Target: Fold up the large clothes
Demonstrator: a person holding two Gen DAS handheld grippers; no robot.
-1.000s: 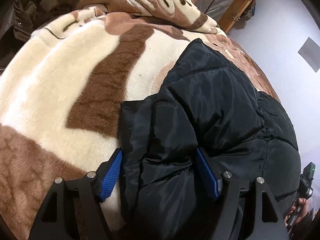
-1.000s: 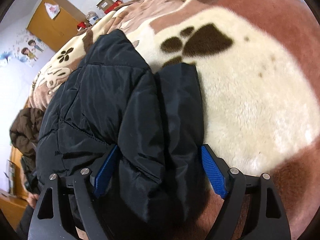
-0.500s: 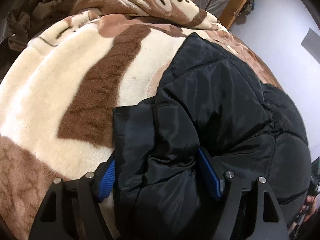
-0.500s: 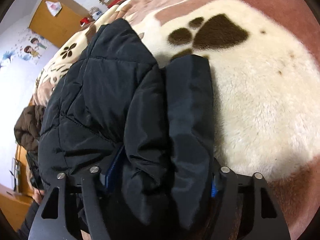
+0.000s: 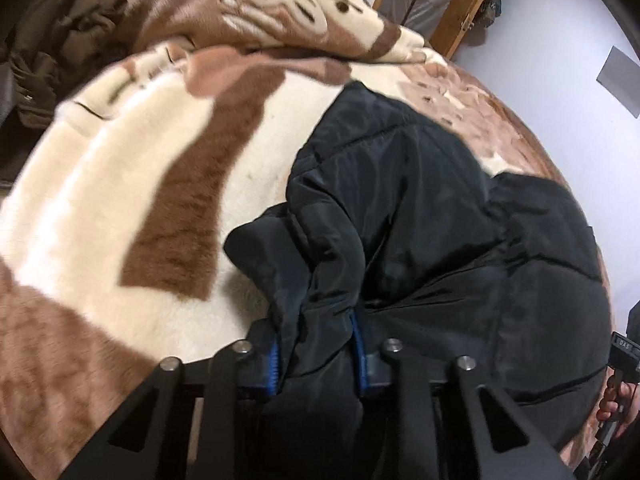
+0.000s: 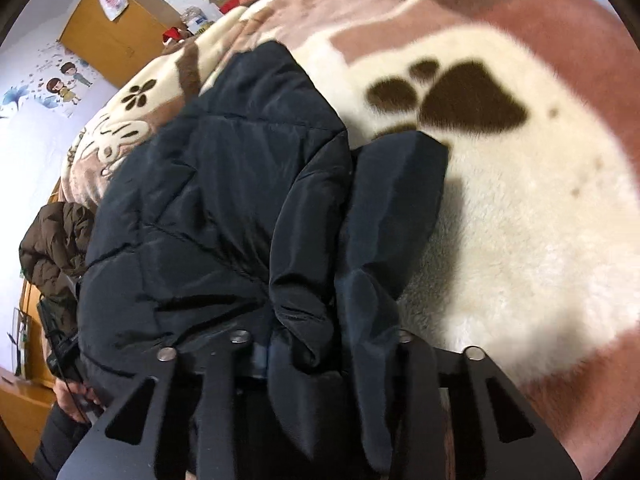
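Both sets of jaws have just closed onto the black puffer jacket (image 5: 420,216), and its near hem now bunches up off the fleece blanket (image 5: 100,208).

My left gripper (image 5: 316,354) and right gripper (image 6: 320,344) each pinch a near corner; I'd lift both evenly, keeping the hem taut, then carry it toward the jacket's far end.

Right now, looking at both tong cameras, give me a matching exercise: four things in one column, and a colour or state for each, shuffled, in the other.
Things:
1. jacket
2. paw print
3. cupboard
4. left tongs

Colour or state:
A. dark brown on cream
B. shut on cloth
C. black, puffy
D. orange-brown wood

Pairs: 1-C, 2-A, 3-D, 4-B
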